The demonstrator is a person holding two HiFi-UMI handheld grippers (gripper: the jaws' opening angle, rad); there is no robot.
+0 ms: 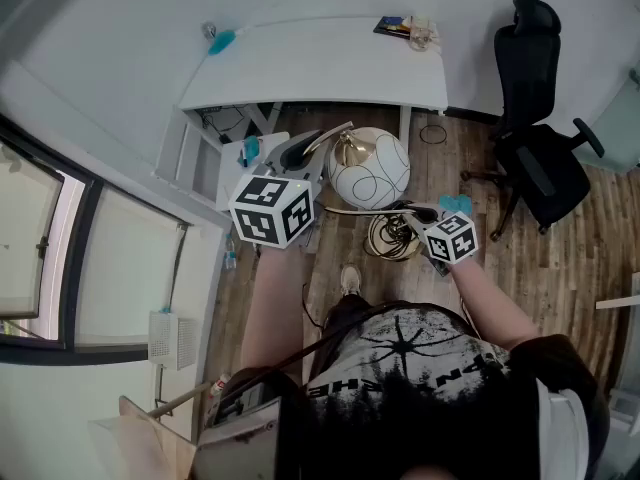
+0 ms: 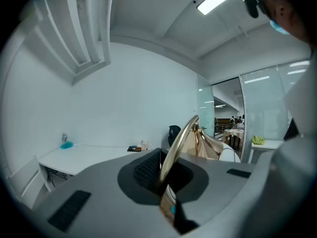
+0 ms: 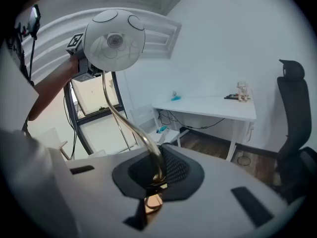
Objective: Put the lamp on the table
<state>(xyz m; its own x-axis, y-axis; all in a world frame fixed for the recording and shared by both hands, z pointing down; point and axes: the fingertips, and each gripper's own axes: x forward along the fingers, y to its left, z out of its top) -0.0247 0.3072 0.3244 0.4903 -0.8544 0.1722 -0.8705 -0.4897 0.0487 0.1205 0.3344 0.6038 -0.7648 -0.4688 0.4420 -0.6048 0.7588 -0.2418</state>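
The lamp has a white globe shade (image 1: 370, 168), a curved brass arm (image 1: 325, 140) and a brass base (image 1: 392, 236). It hangs above the wooden floor, held between both grippers. My left gripper (image 1: 300, 154) is shut on the brass arm (image 2: 178, 143) near the shade. My right gripper (image 1: 415, 214) is shut on the lower brass stem (image 3: 130, 127) close to the base. In the right gripper view the shade (image 3: 114, 39) rises high at upper left. The white table (image 1: 320, 68) stands just beyond the lamp.
The table carries a blue object (image 1: 222, 40) at its left end and small items (image 1: 410, 28) at its right end. A black office chair (image 1: 540, 158) stands to the right. Cables and a white shelf unit (image 1: 245, 153) sit under the table's left side.
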